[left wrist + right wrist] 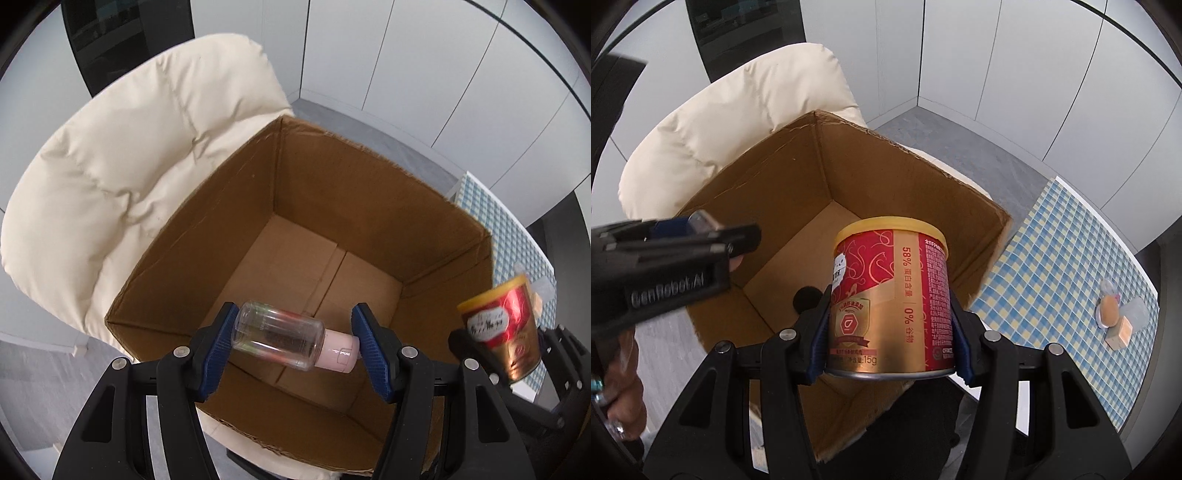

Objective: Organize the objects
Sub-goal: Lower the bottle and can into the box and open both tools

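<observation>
- Bottle (282,339) of clear plastic with a pink cap (340,354) lies crosswise between the left gripper's (291,343) blue pads (218,354), clamped end to end, base on one pad, cap on the other.
- Tin (892,299), red and gold with a yellow lid (891,225), stands upright between the right gripper's (891,332) fingers, which grasp its lower sides.
- Beyond both sets of fingertips, an open cardboard box (369,192); both held items hang over its opening.
- Behind the box, a cream cushioned chair (110,173).
- Right of the right fingers, a blue-and-yellow checked tablecloth (1052,258) with small items (1119,314).
</observation>
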### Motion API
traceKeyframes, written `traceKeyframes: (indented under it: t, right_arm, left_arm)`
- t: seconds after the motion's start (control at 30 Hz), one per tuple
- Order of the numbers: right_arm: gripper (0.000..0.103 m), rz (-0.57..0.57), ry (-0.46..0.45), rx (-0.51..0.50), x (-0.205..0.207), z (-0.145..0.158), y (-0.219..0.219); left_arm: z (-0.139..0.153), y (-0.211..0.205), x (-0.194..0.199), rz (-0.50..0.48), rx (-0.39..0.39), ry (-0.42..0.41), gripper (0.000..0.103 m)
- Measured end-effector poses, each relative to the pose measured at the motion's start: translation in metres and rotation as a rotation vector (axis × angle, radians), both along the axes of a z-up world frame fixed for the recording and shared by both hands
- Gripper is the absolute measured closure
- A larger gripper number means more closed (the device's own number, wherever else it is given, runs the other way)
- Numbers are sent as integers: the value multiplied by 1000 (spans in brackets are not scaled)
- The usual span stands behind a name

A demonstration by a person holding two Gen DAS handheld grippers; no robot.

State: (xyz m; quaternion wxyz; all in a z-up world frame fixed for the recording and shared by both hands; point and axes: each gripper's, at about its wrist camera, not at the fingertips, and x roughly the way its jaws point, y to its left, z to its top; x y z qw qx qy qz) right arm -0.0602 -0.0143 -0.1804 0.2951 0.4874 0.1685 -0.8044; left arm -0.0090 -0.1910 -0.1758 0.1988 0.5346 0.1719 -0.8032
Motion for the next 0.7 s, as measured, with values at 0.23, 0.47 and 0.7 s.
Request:
traceKeyframes:
  t: [0.23,0.47,0.7]
  right_arm:
    - [47,-8,-14,3,-4,-10,-4]
    - [47,4,-18,9,0,-13,-4]
    - [47,-8,-29,-4,-1,-14,-2]
  left_arm:
    - [-1,0,-1,-4,-3,-2,39]
    - [-1,2,0,-8,-3,-9,39]
    - [-4,4,-2,-6,1,-19,38]
